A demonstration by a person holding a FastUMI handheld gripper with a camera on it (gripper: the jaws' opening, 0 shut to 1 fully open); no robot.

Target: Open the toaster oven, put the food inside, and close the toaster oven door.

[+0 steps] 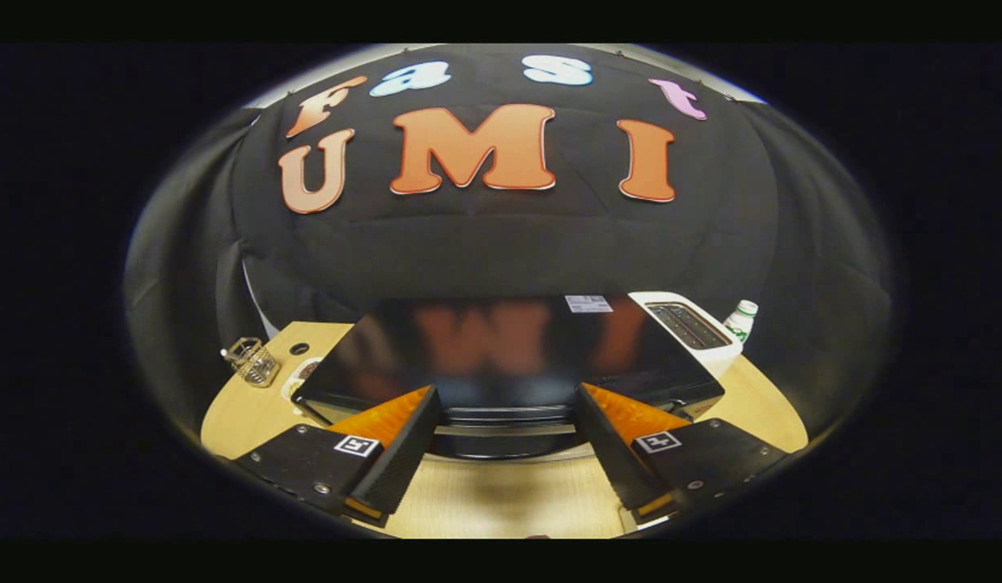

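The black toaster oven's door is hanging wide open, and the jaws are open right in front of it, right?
Not quite: the gripper view shows the black toaster oven with its door shut. The gripper is open just before it.

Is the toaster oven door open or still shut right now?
Shut, it seems: the toaster oven shows its door handle up against its front, just beyond the open gripper, whose fingers hold nothing.

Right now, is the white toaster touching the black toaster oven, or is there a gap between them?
Cannot tell. In the gripper view the white toaster stands just behind the toaster oven, whose top edge overlaps it and hides any gap. The gripper is open before the oven.
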